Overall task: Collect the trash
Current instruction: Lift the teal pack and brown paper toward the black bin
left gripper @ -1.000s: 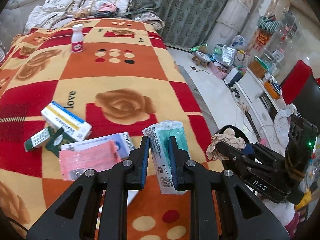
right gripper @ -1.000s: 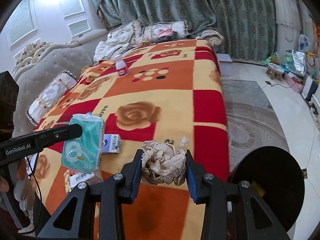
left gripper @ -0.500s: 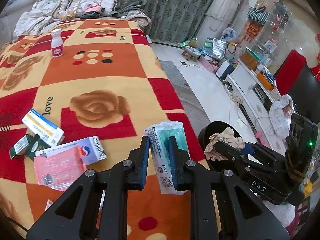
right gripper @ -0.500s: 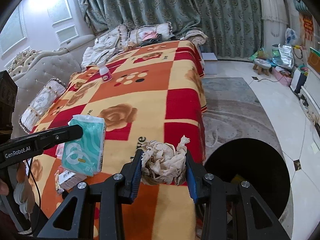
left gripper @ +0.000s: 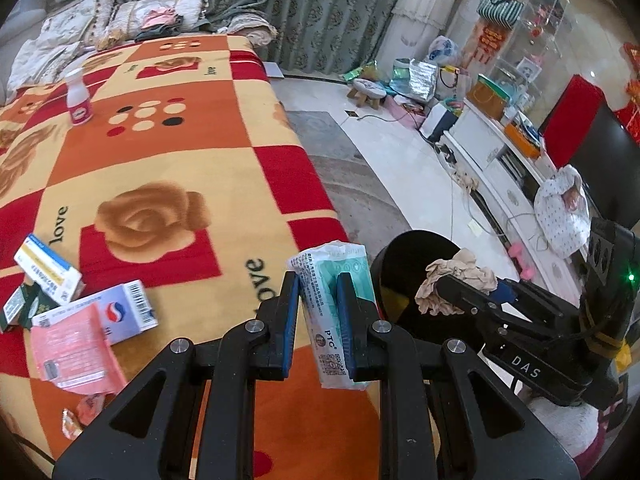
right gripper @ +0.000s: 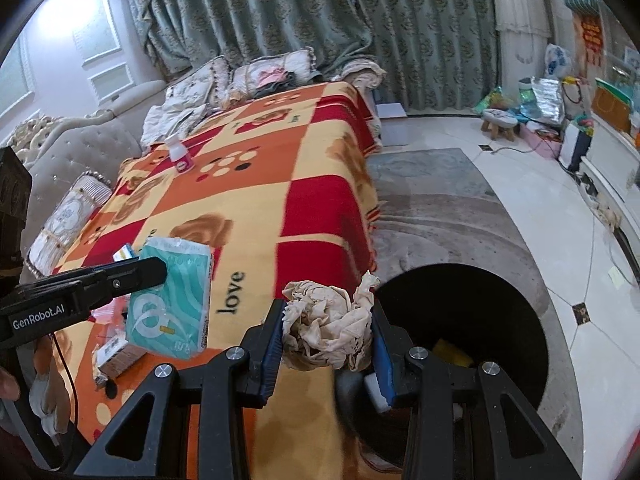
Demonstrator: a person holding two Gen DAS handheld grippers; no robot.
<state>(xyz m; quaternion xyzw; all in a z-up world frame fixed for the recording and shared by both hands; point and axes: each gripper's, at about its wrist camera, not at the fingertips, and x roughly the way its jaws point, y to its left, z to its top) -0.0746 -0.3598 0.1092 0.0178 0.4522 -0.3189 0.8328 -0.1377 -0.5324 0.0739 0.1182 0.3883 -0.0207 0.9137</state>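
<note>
My left gripper [left gripper: 318, 286] is shut on a green tissue pack [left gripper: 334, 280], held above the blanket's right edge; the pack also shows in the right wrist view [right gripper: 172, 300]. My right gripper [right gripper: 326, 320] is shut on a crumpled beige paper wad [right gripper: 326, 322], held at the rim of a black trash bin [right gripper: 480, 320] on the floor beside the bed. The wad [left gripper: 456, 278] and bin [left gripper: 408, 256] also show in the left wrist view. A yellow item [right gripper: 452, 354] lies inside the bin.
On the red-orange blanket [left gripper: 160, 152] lie a yellow-blue box [left gripper: 46, 270], a white-blue box [left gripper: 120, 314], a pink packet [left gripper: 74, 350], green packets [left gripper: 18, 306] and a white bottle [left gripper: 78, 98]. Pillows lie at the far end. A rug and cluttered floor are to the right.
Both grippers have moved right, off the blanket's middle toward the bin. The paper wad now sits at the bin's rim; the tissue pack is near the blanket's edge.
</note>
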